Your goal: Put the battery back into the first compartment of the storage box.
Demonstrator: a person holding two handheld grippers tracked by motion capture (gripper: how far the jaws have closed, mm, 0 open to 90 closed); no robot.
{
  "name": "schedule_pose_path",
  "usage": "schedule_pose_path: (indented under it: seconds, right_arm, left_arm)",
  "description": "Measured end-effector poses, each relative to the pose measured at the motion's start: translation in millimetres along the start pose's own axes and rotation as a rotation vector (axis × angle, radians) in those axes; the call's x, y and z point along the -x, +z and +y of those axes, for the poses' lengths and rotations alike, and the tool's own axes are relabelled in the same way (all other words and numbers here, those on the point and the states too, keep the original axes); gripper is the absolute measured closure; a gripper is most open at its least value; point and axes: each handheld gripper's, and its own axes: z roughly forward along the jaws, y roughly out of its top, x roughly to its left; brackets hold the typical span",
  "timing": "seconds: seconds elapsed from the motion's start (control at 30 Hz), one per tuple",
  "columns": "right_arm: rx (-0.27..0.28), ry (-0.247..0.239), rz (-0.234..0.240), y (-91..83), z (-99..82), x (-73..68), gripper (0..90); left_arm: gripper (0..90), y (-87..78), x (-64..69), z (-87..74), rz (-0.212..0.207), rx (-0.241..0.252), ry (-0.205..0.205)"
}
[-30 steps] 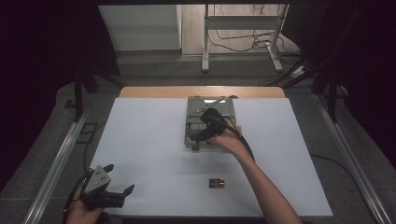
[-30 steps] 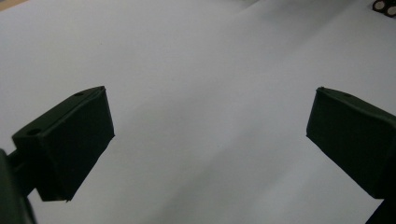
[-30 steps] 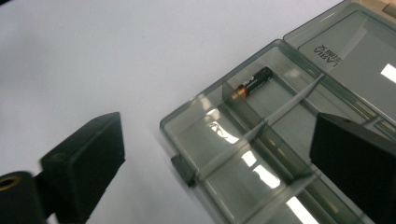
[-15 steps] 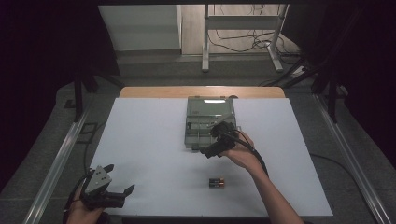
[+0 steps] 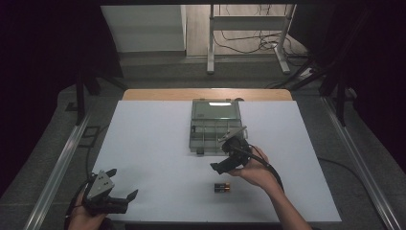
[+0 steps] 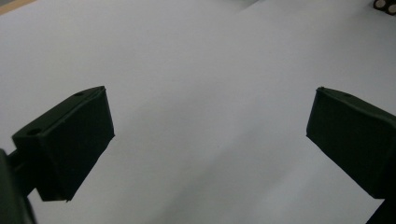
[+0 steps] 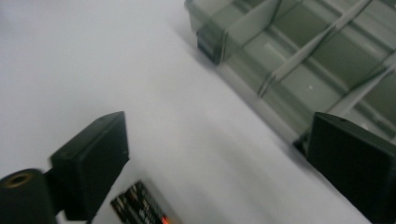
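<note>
Right gripper (image 5: 221, 166) over white surface (image 5: 153, 143), fingers apart, nothing held, between clear divided box (image 5: 214, 125) and batteries (image 5: 221, 187) w/ orange ends. Left gripper (image 5: 122, 184) at near-left corner, fingers wide apart, empty. Box lid open at back.

Your table (image 5: 143, 143) carries a box (image 5: 214, 125) at its middle, toward the far edge, lid back and compartments facing up; two batteries (image 5: 221, 187) lie side by side nearer you, in front of the box and well apart from it; your right gripper (image 5: 229, 160) sits between box and batteries, just before the box's near wall, jaws spread; your left gripper (image 5: 115, 199) rests at the near left corner, far from everything, jaws wide.
</note>
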Motion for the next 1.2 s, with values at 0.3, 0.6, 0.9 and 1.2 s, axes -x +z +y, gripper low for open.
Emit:
schedule_pose_path:
  seconds: [0.3,0.6,0.9,1.2]
  right_arm:
    - [-0.056,-0.079,0.015,-6.4,-16.6,-17.3,30.7]
    - [-0.161,-0.135,0.054,4.4,-27.9,-25.6,52.5]
    - [-0.214,-0.174,0.076,14.6,-30.5,-32.4,65.6]
    - [-0.238,-0.168,0.086,23.1,-31.6,-28.8,70.4]
  left_arm:
    - [1.5,0.2,0.2,0.2,0.000,-0.002,0.001]
    - [1.5,0.2,0.2,0.2,-0.001,-0.002,0.001]
    - [1.5,0.3,0.2,0.2,-0.002,-0.003,0.003]
    - [1.5,0.8,0.9,0.5,-0.001,-0.008,0.011]
